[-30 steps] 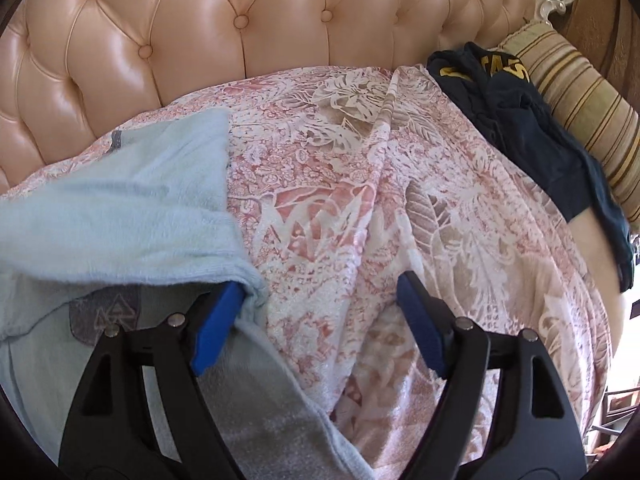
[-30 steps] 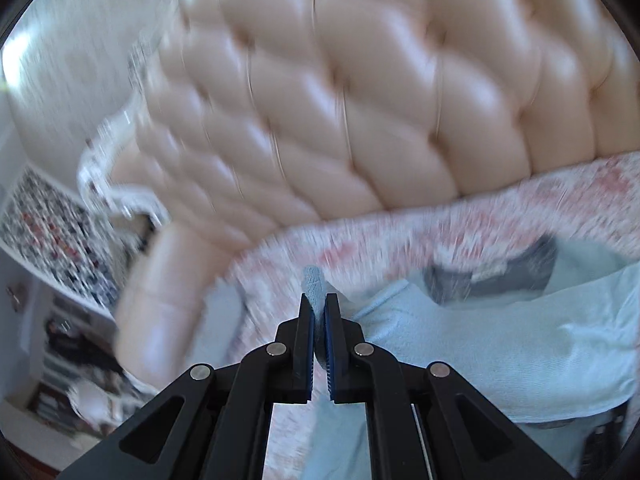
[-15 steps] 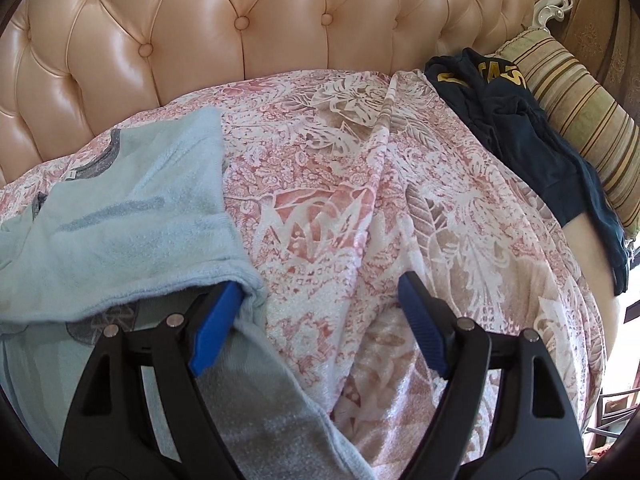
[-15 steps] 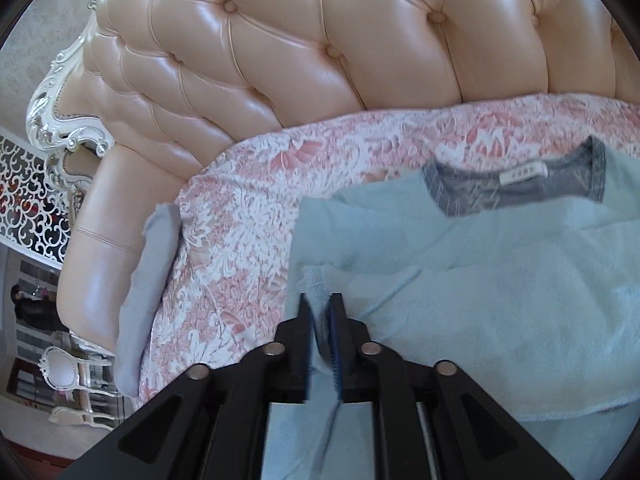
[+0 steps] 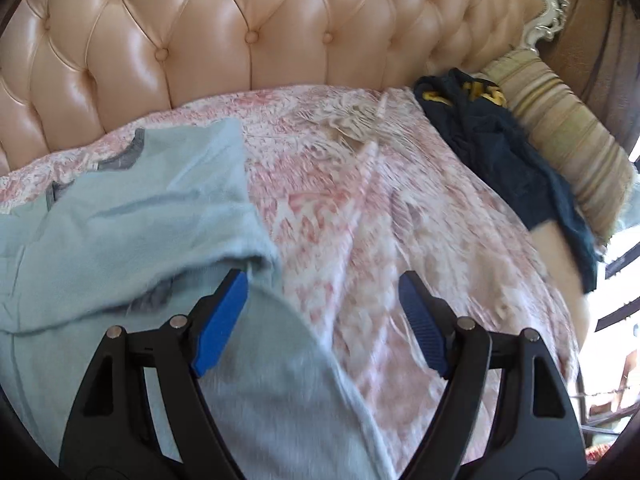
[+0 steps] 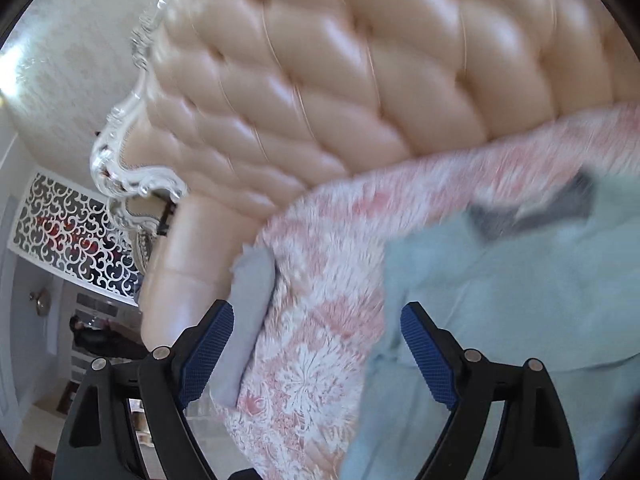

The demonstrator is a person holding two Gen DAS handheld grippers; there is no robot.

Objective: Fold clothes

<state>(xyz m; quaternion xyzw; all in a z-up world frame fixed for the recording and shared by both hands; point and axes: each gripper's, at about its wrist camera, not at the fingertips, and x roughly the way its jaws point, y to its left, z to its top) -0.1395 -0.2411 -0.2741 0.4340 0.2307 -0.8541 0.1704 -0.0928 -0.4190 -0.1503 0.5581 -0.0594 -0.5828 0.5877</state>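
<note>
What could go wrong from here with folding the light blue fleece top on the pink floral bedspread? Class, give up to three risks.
1. The right gripper is opening with no cloth between its pads, so the folded-over flap of the light blue fleece top may slump or spring back.
2. The open left gripper has one pad beside the top's edge and could snag it.
3. The pink floral bedspread is wrinkled, so folds may set unevenly.

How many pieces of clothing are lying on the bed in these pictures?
2. The light blue shirt lies spread near the headboard, by both grippers. The dark navy garment lies crumpled beside the striped pillow. Others may lie outside the views.
</note>
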